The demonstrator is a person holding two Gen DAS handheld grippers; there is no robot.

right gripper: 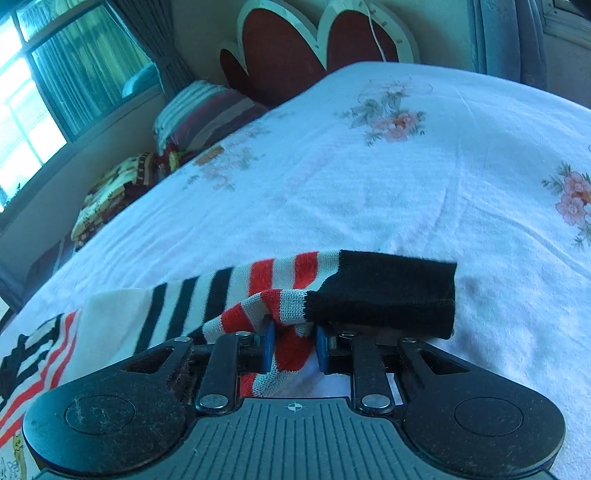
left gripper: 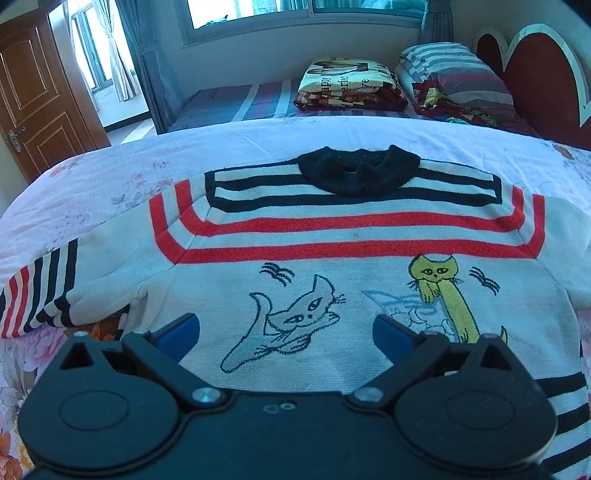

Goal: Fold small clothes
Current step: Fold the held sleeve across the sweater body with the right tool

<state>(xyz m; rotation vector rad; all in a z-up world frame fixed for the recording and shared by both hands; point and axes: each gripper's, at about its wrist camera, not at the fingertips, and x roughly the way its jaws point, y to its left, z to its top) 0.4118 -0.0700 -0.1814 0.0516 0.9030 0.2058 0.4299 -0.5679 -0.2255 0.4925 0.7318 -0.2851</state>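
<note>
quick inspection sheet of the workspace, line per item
surface: floral bedspread, white, lightly creased
job's things: striped cat sweater spread front up, collar away from the camera; its sleeve with black cuff lifted off the bedspread
clutter: folded blanket and striped pillow on the far bed
grippers: left gripper open above the sweater's lower front; right gripper shut on the sleeve
cables: thin white cord over the headboard
surroundings: heart-shaped headboard, window, wooden door

A floral bedspread (left gripper: 110,173) fills the middle, with a folded blanket (left gripper: 347,83) and striped pillow (left gripper: 454,70) upper right — brown door (left gripper: 33,96) far left.
</note>
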